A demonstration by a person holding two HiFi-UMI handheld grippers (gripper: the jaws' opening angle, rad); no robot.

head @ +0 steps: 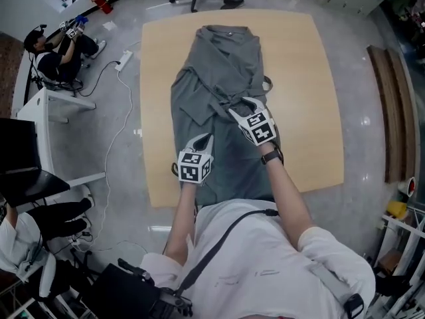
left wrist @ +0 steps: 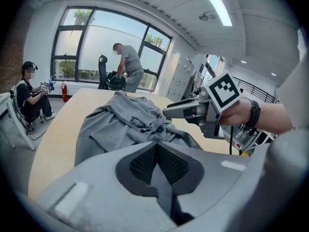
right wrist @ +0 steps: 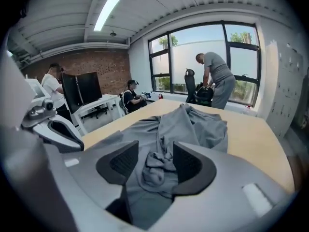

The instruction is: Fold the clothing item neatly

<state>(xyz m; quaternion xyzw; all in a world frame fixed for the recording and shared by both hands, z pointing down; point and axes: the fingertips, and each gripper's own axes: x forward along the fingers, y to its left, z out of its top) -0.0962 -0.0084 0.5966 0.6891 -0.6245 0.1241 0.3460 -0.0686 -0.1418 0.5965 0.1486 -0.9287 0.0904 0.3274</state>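
The grey garment point(head: 219, 78) lies spread lengthwise along the middle of the wooden table point(head: 305, 78). Its collar end is toward the table's far edge and its lower end reaches the near edge.

**Right gripper** point(right wrist: 155, 161)
- The jaws stand wide apart.
- A bunched knot of fabric point(right wrist: 155, 170) shows in the gap between the two pads point(right wrist: 126, 161). Neither pad presses on it.
- In the head view the right gripper point(head: 240, 106) points down at the creased centre of the garment, about mid-table.
- A dark wristband point(head: 271, 156) sits on the wrist behind the gripper.

**Left gripper** point(left wrist: 157, 146)
- The pads point(left wrist: 143, 164) are pressed together at their tips.
- A narrow grey strip shows between their lower parts. It cannot be told whether this is a fold of the garment.
- In the head view the left gripper point(head: 204, 140) sits over the left portion of the garment, nearer the table's near edge than the right gripper.
- The rest of the garment stretches ahead of the closed jaws toward the far edge.

**Surroundings**
- A standing person point(right wrist: 217, 76) bends over an office chair point(right wrist: 190, 83) beyond the table's far edge.
- A seated person point(left wrist: 28, 94) is off the table's far left corner.
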